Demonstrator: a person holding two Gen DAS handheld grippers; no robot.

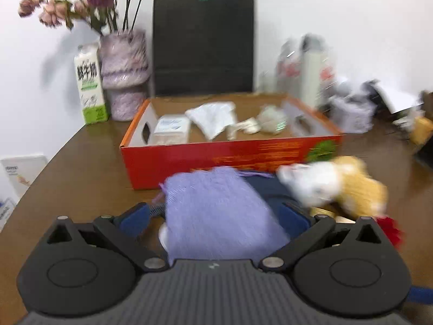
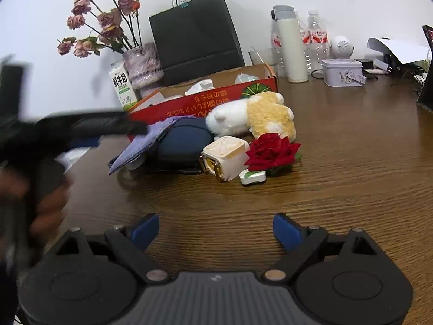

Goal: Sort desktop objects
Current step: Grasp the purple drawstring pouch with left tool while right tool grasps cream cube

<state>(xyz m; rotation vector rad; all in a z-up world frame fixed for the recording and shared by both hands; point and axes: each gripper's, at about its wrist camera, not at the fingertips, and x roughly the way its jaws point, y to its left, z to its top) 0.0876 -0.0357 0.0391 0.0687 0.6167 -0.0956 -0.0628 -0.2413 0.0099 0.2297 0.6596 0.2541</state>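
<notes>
Left claw (image 1: 216, 214): blue pads set wide with a purple pouch (image 1: 216, 211) filling the gap between them; whether the pads press on it cannot be told through the blur
Left claw from the right view: a dark blurred shape (image 2: 89, 124) reaching in from the left, its tip at the pouch (image 2: 143, 146), a hand (image 2: 46, 203) on its grip
Right claw (image 2: 215, 233): jaws spread wide, nothing between them, bare wooden table (image 2: 351, 176) beneath
Pouch: draped over a navy case (image 2: 181, 143), one end hanging toward the table
Case: just in front of the red box (image 2: 205, 103)
Plush toy (image 2: 254, 116): white and yellow, lying beside the case, against the box front
Cream cube (image 2: 224, 157): tilted, touching the case's right side
Red rose (image 2: 270, 151): right of the cube, in front of the plush
Small white and green item (image 2: 253, 176): flat on the table below the rose
Box contents: a white packet (image 1: 170, 130), crumpled white wrappers (image 1: 213, 119)
Behind the box: black paper bag (image 2: 194, 38), vase of dried roses (image 2: 142, 62), milk carton (image 2: 121, 84)
Far right: tall white flask (image 2: 291, 46), water bottles (image 2: 316, 40), tin (image 2: 342, 71)
</notes>
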